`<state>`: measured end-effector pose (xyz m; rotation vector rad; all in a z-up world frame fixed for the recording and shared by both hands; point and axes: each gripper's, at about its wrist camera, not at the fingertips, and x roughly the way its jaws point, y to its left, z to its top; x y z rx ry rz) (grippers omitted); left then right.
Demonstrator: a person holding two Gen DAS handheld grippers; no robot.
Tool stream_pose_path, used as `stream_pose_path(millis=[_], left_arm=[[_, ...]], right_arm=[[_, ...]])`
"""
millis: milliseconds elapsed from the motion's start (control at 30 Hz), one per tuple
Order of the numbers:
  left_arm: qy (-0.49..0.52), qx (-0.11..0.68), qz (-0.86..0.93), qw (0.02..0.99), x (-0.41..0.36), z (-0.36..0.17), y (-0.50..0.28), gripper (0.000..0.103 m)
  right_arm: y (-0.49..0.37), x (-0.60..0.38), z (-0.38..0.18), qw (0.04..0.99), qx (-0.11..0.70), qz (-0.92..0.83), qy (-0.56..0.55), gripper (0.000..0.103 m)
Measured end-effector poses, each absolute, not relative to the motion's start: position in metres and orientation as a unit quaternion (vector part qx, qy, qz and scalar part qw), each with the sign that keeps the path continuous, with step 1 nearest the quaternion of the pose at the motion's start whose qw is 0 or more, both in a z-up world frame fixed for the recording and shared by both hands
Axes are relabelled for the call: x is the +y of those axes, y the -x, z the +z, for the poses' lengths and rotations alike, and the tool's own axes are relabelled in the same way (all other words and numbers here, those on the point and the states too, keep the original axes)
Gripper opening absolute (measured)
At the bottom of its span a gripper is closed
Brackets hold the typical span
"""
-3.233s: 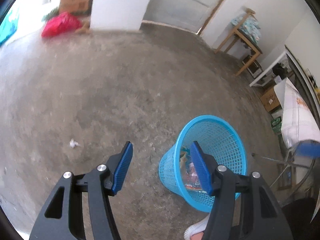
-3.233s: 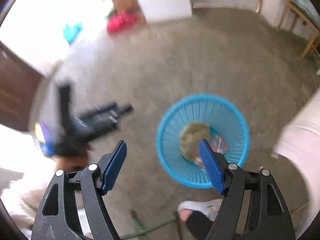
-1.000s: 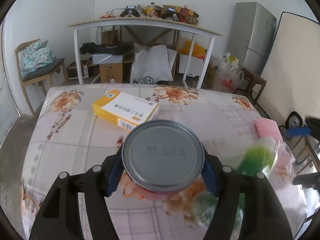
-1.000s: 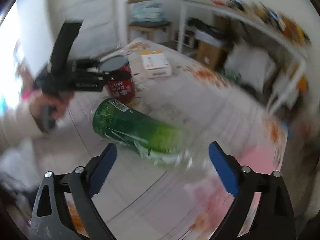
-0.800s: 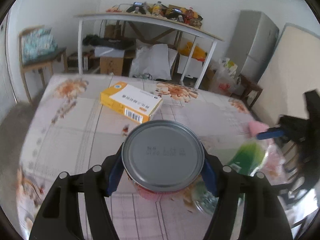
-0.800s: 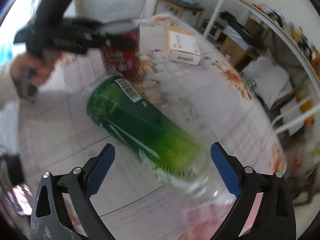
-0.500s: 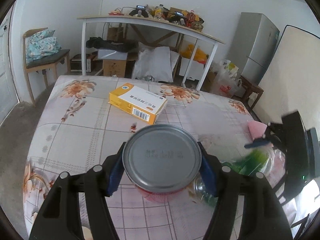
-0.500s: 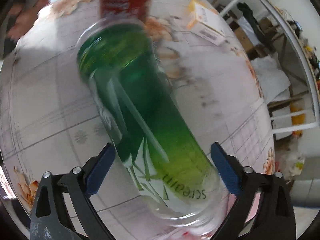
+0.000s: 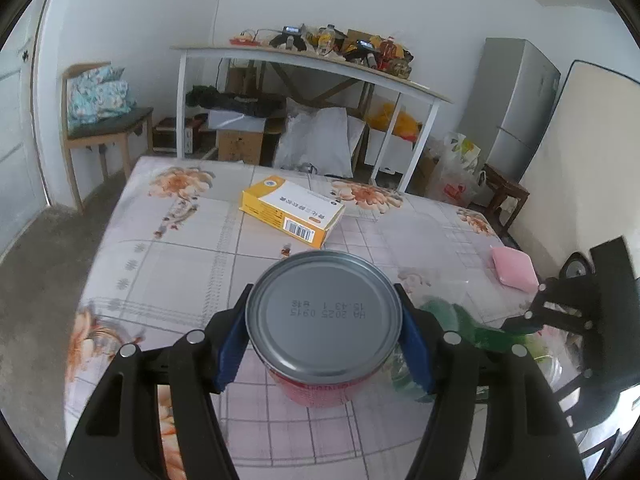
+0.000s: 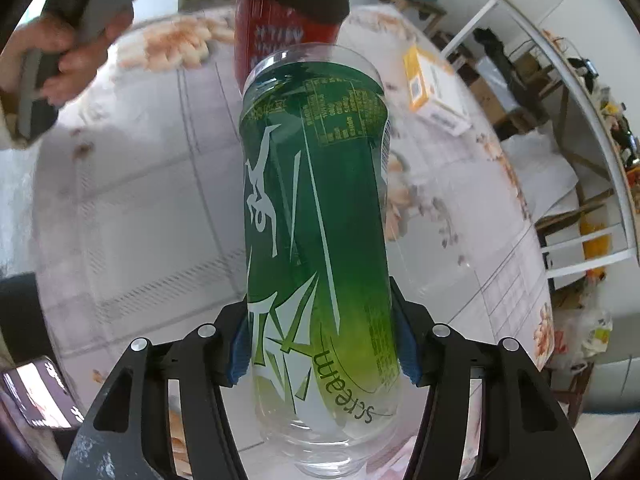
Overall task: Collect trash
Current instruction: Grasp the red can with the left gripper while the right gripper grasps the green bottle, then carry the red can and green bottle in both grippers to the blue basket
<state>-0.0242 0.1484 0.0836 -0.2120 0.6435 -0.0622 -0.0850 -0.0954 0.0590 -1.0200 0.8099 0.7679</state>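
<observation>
A red can [image 9: 324, 320] with a grey lid sits between the blue pads of my left gripper [image 9: 324, 344], which is shut on it just above the flowered table [image 9: 180, 264]. A green plastic bottle [image 10: 316, 220] lies on the table, and my right gripper [image 10: 322, 344] straddles it near its clear end. Its jaws are closing, with both pads [image 10: 240, 344] touching the bottle's sides. In the left wrist view the bottle [image 9: 460, 320] shows blurred at the right, under the right gripper [image 9: 556, 316]. The can [image 10: 280, 40] stands beyond the bottle's far end.
A yellow and white carton [image 9: 292, 210] lies mid-table and a pink sponge [image 9: 514, 268] near the right edge. A hand [image 10: 68, 52] holds the left tool. Behind the table stand a white desk [image 9: 312, 64], a chair [image 9: 104, 120] and a fridge [image 9: 516, 104].
Both grippers left the blue basket on the floor for the table. The right gripper dropped over the lying bottle, rolled into line with it and closed in. The left drew back with the can.
</observation>
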Motion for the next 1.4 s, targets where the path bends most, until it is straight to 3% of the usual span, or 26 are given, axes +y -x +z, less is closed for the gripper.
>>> stream_pose_path(millis=[533, 1000, 1167, 1400], left_arm=[[0.137, 0.228, 0.004, 0.964, 0.189, 0.141, 0.097, 0.064], [0.173, 0.167, 0.059, 0.969, 0.253, 0.183, 0.213, 0.064], [0.173, 0.168, 0.135, 0.961, 0.290, 0.175, 0.271, 0.064], [0.229, 0.239, 0.217, 0.918, 0.343, 0.102, 0.343, 0.064]], right_arm=[[0.095, -0.095, 0.115, 0.814, 0.348, 0.357, 0.297, 0.055], [0.121, -0.049, 0.153, 0.801, 0.345, 0.468, 0.143, 0.055], [0.153, 0.006, 0.152, 0.773, 0.315, 0.531, 0.146, 0.055], [0.196, 0.091, 0.122, 0.710, 0.335, 0.601, 0.149, 0.055]])
